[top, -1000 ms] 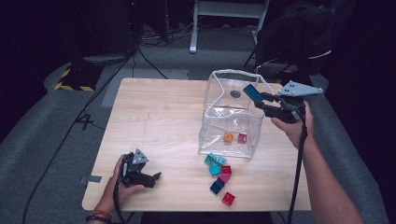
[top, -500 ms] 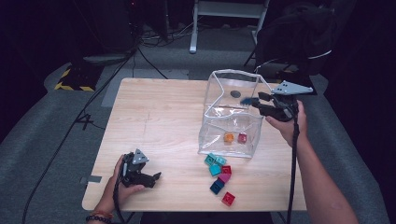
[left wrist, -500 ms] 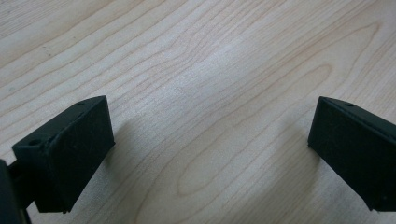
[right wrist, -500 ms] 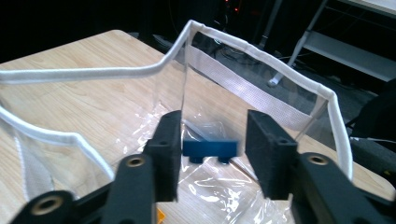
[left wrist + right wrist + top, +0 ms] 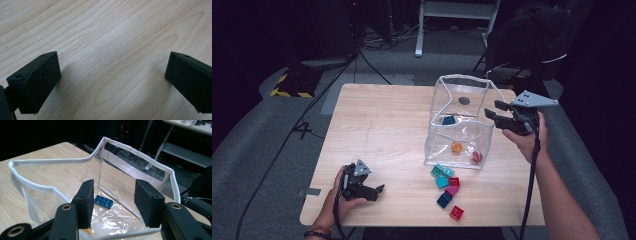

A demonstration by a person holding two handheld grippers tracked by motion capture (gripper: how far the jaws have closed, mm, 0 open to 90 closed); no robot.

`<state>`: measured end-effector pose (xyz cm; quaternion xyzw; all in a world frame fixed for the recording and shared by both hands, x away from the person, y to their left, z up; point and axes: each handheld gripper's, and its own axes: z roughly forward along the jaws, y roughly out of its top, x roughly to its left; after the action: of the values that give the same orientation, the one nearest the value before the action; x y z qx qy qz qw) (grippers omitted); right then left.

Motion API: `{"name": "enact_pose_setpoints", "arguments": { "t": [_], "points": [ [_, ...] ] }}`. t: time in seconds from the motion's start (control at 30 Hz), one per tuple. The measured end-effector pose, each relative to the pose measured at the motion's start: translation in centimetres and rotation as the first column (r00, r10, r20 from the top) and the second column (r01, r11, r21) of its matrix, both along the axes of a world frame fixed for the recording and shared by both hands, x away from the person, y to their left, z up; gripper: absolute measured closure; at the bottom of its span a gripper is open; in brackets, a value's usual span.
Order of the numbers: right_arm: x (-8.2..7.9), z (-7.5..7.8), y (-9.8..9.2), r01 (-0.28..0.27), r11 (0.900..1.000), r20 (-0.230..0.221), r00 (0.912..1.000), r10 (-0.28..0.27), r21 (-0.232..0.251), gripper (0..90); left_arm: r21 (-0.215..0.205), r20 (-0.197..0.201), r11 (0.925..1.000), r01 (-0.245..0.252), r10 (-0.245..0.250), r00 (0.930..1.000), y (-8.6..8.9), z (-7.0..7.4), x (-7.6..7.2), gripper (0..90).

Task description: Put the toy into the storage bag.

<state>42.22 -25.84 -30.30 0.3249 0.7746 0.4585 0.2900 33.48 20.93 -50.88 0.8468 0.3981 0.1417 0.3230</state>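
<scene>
My right gripper (image 5: 493,111) hangs over the clear bag (image 5: 459,150), jaws just opened, nothing between them — blue brick (image 5: 103,201) dropped inside; withdrawing could snag the floppy rim.

Left gripper (image 5: 379,189) low at near table edge, hand wrapped round it, jaws wide apart, nothing between. Right gripper (image 5: 492,110) raised, forearm extended; jaws just opening, parted, nothing between them.

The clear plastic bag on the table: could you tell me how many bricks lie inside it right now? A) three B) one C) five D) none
A: through the clear plastic bag the high view shows a blue brick, an orange brick and a red brick; the rest lie outside on the table.
</scene>
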Motion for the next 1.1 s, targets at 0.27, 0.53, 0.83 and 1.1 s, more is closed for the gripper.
{"name": "enact_pose_setpoints", "arguments": {
  "t": [0.27,0.53,0.83,1.1],
  "points": [
    [-2.4,0.4,-1.3,-0.019,0.999,0.034,0.9993,0.018,0.027,49.0,0.0,0.0,1.0,0.0,0.0,1.0,0.0,0.0,0.0,0.6],
    [-5.4,0.3,-2.9,-0.053,0.998,0.064,0.9967,0.05,0.04,48.1,0.0,-0.001,1.0,-0.001,0.001,1.0,0.0,0.0,0.0,0.6],
    [-8.2,-1.1,-3.7,-0.106,0.992,0.058,0.9931,0.102,0.062,46.8,0.0,0.0,1.0,0.0,0.0,1.0,0.0,0.0,0.0,0.5],
    [-10.7,-5.3,-3.0,-0.18,0.983,-0.009,0.9835,0.181,0.047,45.5,-0.001,-0.001,1.0,-0.002,0.002,1.0,0.0,0.0,0.0,0.6]
  ]
}}
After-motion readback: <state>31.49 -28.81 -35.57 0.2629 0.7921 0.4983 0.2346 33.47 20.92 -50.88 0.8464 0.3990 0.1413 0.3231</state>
